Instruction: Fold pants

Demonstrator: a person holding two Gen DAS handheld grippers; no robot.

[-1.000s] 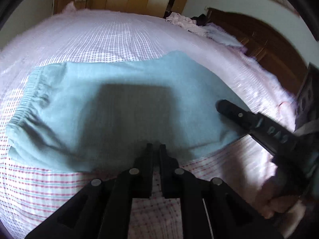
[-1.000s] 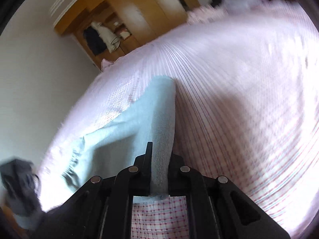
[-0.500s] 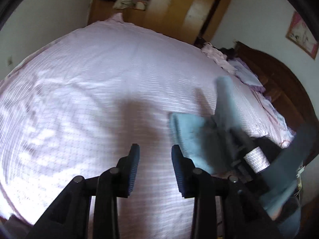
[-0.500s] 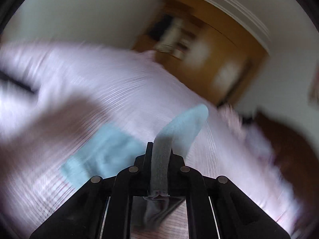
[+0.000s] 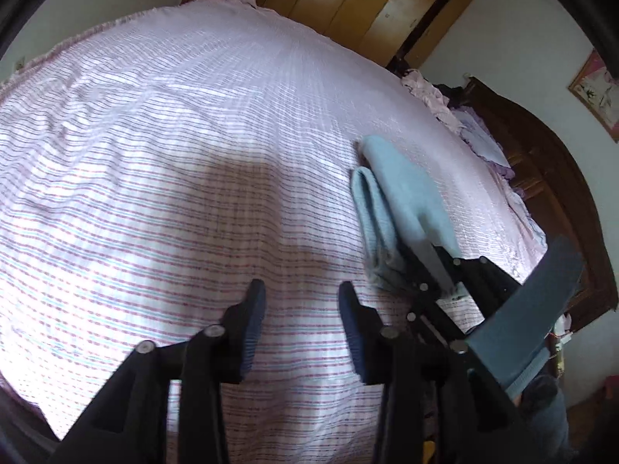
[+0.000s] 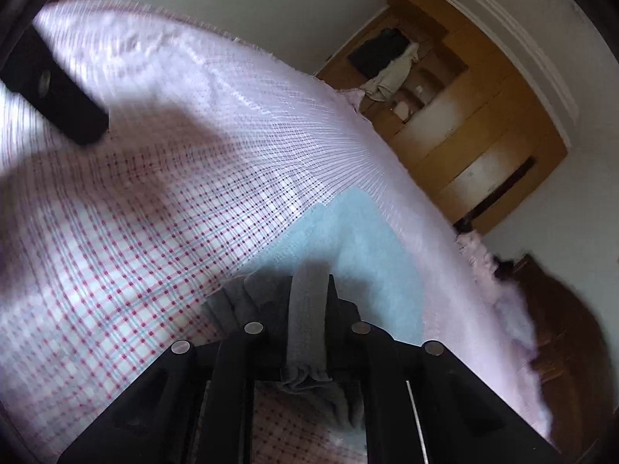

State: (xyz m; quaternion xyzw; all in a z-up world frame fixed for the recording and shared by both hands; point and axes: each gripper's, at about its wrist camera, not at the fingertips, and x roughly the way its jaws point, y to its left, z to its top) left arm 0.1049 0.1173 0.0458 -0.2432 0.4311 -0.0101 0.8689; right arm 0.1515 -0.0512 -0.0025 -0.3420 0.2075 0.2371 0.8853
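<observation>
The light blue pants (image 5: 402,201) lie folded into a narrow bundle on the right part of the bed. My right gripper (image 6: 309,282) pinches a fold of the pants (image 6: 371,239) between its pads, with the jaws beginning to open. In the left wrist view the right gripper (image 5: 437,270) sits at the near end of the bundle. My left gripper (image 5: 301,294) hovers over bare sheet to the left of the pants; its jaws are opening and nothing is between them. One left finger (image 6: 58,89) shows at the right wrist view's upper left.
The pink checked bed sheet (image 5: 193,116) fills most of the view. A dark wooden headboard (image 5: 549,178) and a heap of clothes (image 5: 456,116) lie at the right. A yellow wardrobe (image 5: 367,4) stands beyond the bed.
The pants went from spread flat to a narrow folded bundle. My left gripper let go, opened and moved left off the pants. My right gripper swung across, still holding the fabric.
</observation>
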